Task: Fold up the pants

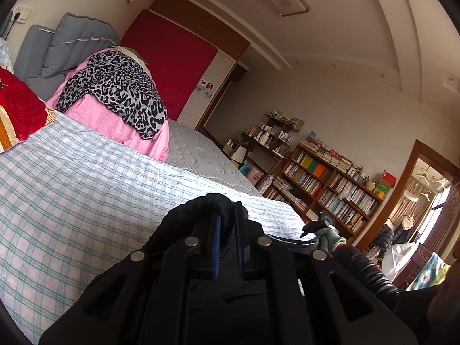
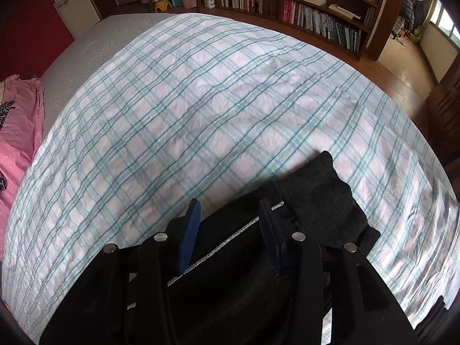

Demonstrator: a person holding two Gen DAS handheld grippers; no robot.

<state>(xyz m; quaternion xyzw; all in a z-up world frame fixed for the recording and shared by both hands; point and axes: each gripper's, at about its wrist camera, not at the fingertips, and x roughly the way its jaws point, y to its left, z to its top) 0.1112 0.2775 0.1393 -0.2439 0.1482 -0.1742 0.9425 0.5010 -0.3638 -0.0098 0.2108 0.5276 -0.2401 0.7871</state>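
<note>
The pants are black with a thin silver side stripe (image 2: 218, 250) and a ribbed cuff (image 2: 322, 201). In the right wrist view the pants (image 2: 230, 281) lie on the near part of the plaid bed sheet (image 2: 201, 100). My right gripper (image 2: 230, 205) points down over them, open, its blue pads apart and not pressing the cloth. In the left wrist view my left gripper (image 1: 228, 215) points almost level and is shut on a bunched fold of the black pants (image 1: 187, 218), held just above the sheet. A gloved hand (image 1: 333, 237) shows at the right.
A pink dotted quilt (image 1: 115, 120) with a leopard-print cloth (image 1: 120, 86) lies at the bed's far end beside a red pillow (image 1: 20, 106). Bare grey mattress (image 1: 198, 152) borders the sheet. A bookshelf (image 1: 330, 189) stands past the bed.
</note>
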